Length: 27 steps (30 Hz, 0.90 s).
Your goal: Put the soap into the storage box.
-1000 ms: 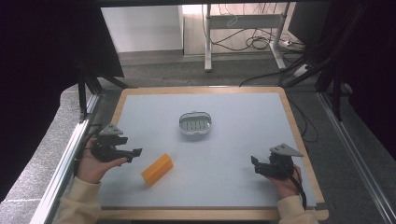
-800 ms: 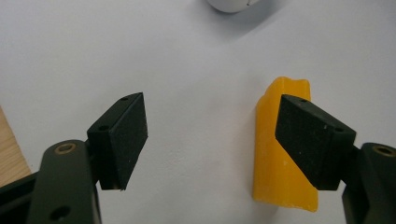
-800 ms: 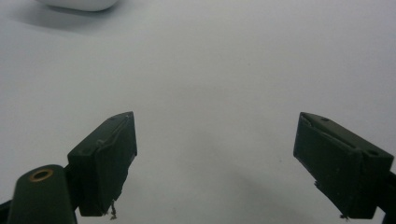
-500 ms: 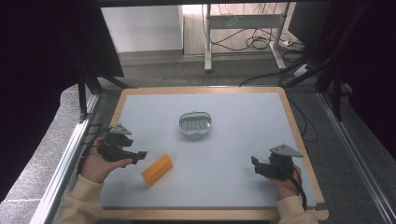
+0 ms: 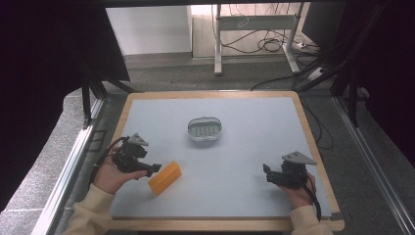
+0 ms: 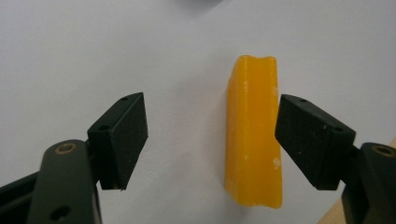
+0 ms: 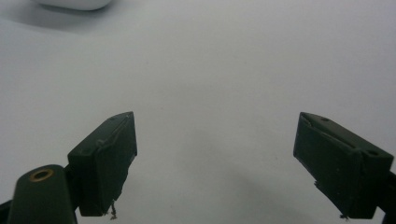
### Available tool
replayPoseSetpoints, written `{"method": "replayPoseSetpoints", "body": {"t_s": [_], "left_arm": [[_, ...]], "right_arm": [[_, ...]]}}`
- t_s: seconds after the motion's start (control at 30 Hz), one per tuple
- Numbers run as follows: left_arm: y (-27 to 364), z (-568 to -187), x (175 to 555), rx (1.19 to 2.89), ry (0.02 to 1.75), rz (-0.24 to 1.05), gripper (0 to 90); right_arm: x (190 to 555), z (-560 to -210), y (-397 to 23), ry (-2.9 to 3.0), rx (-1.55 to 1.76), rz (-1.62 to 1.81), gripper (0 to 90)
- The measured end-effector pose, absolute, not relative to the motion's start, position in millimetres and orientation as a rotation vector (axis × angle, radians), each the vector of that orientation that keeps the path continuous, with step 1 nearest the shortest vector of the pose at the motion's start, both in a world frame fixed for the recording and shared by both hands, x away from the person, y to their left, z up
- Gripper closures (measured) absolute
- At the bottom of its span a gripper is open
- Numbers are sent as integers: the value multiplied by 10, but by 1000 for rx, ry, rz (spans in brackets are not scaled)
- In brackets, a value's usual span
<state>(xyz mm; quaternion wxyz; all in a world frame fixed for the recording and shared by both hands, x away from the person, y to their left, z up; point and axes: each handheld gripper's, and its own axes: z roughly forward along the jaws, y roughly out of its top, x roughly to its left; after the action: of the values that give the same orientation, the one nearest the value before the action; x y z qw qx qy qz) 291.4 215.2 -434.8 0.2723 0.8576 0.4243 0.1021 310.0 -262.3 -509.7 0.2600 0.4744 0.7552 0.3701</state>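
I had the left tool (image 6: 210,140) spread wide, its jaws straddling the yellow bar (image 6: 253,135), which lay flat on the worktop (image 5: 244,147) and sat off-centre between them: close against one jaw, well clear of the other. From the high view the left tool (image 5: 151,169) stood just beside the bar's (image 5: 165,177) near-left end, nothing yet pinched. My worry was that uneven gap. If I closed from there, the nearer jaw would meet the bar first and could shove or spin it across the smooth surface before the far jaw arrived. The bar looked slick and waxy, so a grip caught only on an edge might squirt it out sideways.

Across from the bar, well apart from it to the right, my right tool (image 5: 274,176) hovered with its jaws also spread (image 7: 212,163), holding nothing over bare surface.

Beyond the bar, toward the far side, the small oval dish (image 5: 204,130) stood alone; a skidding bar could knock it.
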Motion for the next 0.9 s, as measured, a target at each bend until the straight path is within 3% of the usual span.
{"method": "replayPoseSetpoints", "body": {"t_s": [0.9], "left_arm": [[1688,-4612,2981,2471,1136,220,261]], "right_arm": [[3102,-5106,-2618,2063,1282,985,141]]}}
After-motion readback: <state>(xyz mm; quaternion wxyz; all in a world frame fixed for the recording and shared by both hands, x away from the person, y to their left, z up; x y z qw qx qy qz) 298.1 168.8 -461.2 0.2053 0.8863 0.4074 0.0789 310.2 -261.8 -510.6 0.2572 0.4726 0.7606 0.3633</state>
